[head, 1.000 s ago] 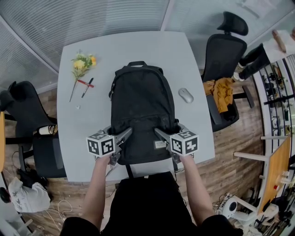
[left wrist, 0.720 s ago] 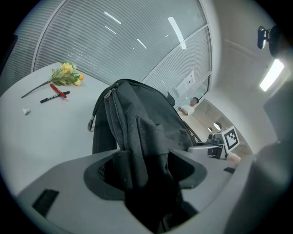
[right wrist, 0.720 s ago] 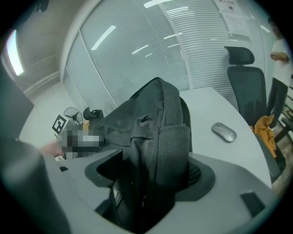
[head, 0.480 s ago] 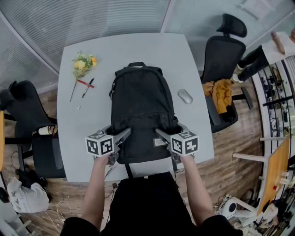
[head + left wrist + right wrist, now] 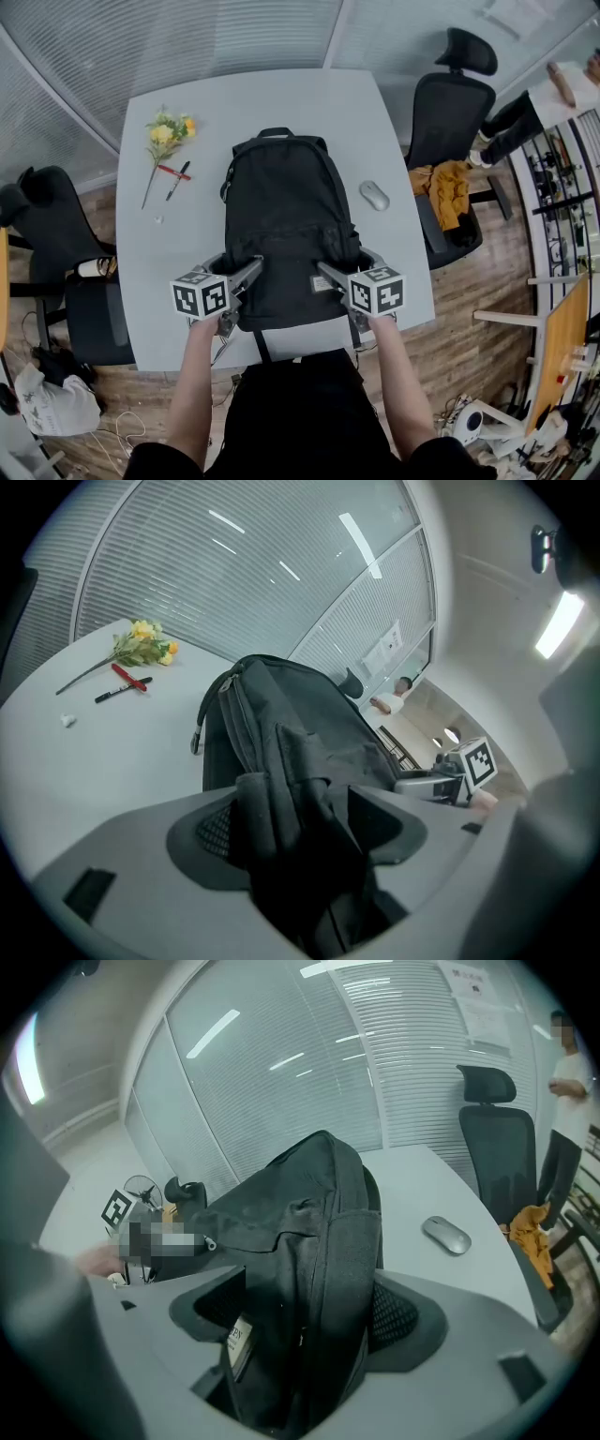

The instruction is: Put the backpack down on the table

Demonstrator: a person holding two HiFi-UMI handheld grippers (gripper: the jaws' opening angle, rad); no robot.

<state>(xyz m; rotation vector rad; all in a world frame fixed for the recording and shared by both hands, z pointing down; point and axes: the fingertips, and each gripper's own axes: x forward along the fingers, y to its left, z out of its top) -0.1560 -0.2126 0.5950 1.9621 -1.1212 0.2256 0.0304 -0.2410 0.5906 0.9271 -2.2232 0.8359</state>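
The black backpack (image 5: 286, 216) lies flat on the grey table (image 5: 281, 94), top handle at the far end. My left gripper (image 5: 242, 272) is at its near left corner and my right gripper (image 5: 336, 272) at its near right corner. In the left gripper view a fold of backpack (image 5: 281, 705) fabric stands between the jaws of the left gripper (image 5: 291, 822), with a gap beside one pad. In the right gripper view the padded edge of the backpack (image 5: 300, 1194) stands between the jaws of the right gripper (image 5: 305, 1321), again with a gap. Both pairs of jaws have just been opening.
A small bunch of yellow flowers (image 5: 167, 127) and two pens (image 5: 175, 173) lie at the table's left. A grey mouse (image 5: 374, 195) lies right of the backpack. A black office chair (image 5: 450, 122) with an orange cloth (image 5: 442, 187) stands at the right, another chair (image 5: 37, 216) at the left.
Hardly anything: both grippers stay at the backpack's near corners, and the backpack lies still on the table.
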